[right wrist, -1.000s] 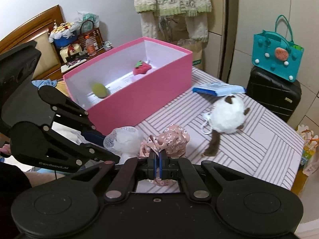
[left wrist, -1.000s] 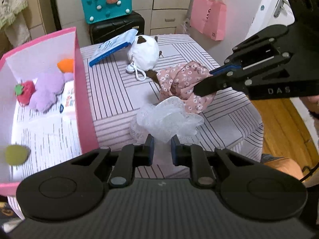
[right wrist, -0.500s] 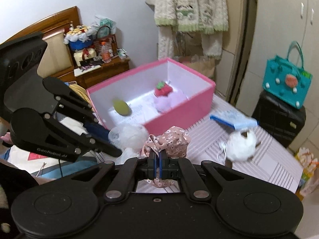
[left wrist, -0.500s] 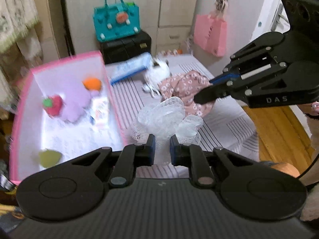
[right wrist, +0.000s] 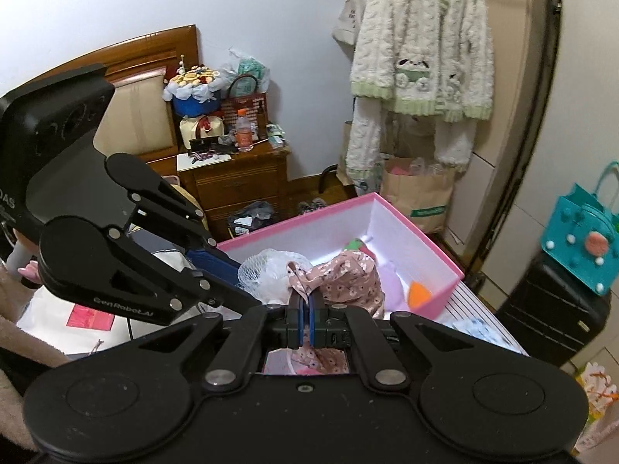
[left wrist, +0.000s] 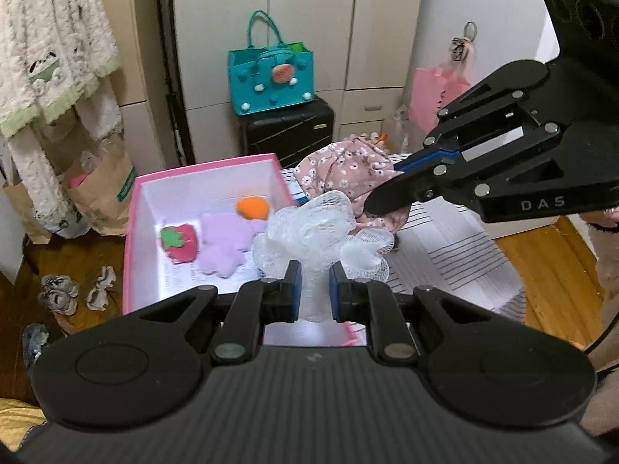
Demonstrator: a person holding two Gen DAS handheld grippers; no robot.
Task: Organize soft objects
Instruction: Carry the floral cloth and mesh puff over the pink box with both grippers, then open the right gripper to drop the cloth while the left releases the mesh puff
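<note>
Since a second ago we have lifted both pieces off the striped table and carried them across toward the pink box, which now sits below and ahead of us instead of off to one side.

In the left wrist view, our left gripper (left wrist: 312,288) has its fingers drawn in narrow around the stem of the white mesh pouf (left wrist: 315,228), which billows out above and ahead of the fingertips. The pouf hangs over the near right corner of the pink box (left wrist: 133,208), whose floor already holds a strawberry plush (left wrist: 180,243), a lilac plush (left wrist: 225,243) and an orange plush (left wrist: 252,208). The right gripper (left wrist: 381,199) reaches in from the right, pinching the floral fabric piece (left wrist: 344,168) just behind the pouf, over the box's right wall and the striped table (left wrist: 445,243).

In the right wrist view, our right gripper (right wrist: 308,311) has its pads pressed almost together on a fold of the floral fabric piece (right wrist: 348,278), which bunches up just ahead of the fingertips. The pouf (right wrist: 265,270) sits just to its left, touching or nearly so. The box's open floor lies ahead and below both loads; we judge the left gripper slightly nearer the open middle, so a forward and downward move should come before release.
</note>
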